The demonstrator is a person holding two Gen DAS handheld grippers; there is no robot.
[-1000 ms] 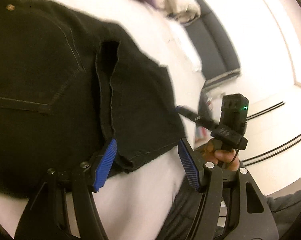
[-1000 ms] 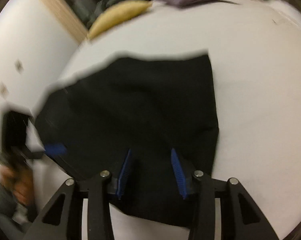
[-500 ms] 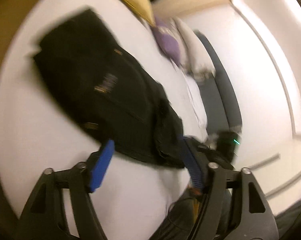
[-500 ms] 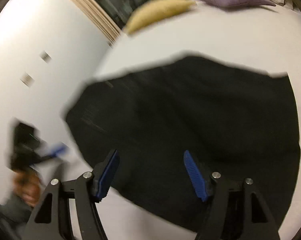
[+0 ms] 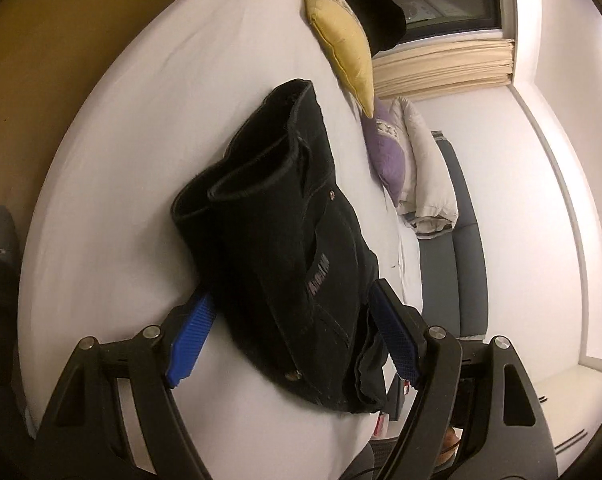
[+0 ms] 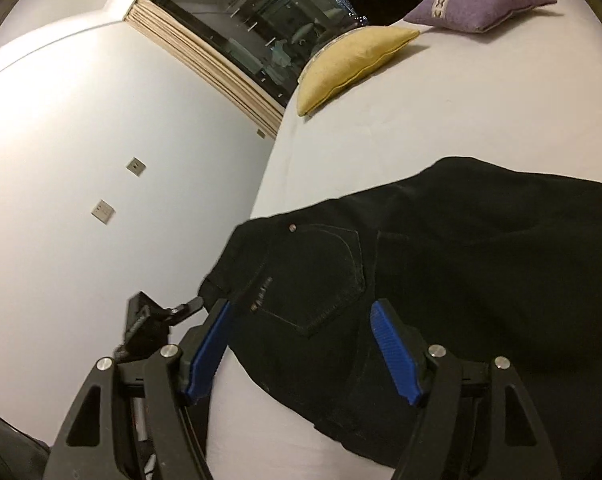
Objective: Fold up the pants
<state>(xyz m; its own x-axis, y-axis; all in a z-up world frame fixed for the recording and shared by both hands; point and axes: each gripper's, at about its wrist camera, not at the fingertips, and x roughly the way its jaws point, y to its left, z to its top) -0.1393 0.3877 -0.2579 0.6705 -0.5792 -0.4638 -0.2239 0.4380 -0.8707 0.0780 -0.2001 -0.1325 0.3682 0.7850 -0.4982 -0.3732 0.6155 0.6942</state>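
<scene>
Pants (image 5: 285, 240): folded black denim, likely heavy, soft, not slippery. Lying ahead between open left gripper (image 5: 289, 344) and open right gripper (image 6: 301, 352), ungripped. Best pinched at thick waistband edge.

Black denim pants (image 6: 441, 280) running off my right view's edge; small tan back-pocket label (image 5: 318, 277) lettering staying unreadable.

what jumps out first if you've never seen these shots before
The black pants, folded into a thick bundle, lie dark in the middle of the white bed. Nearest the lens, the left gripper and the right gripper spread their blue pads open over the cloth. Farther back, a yellow cushion and a purple cushion lie by the dark window.
</scene>
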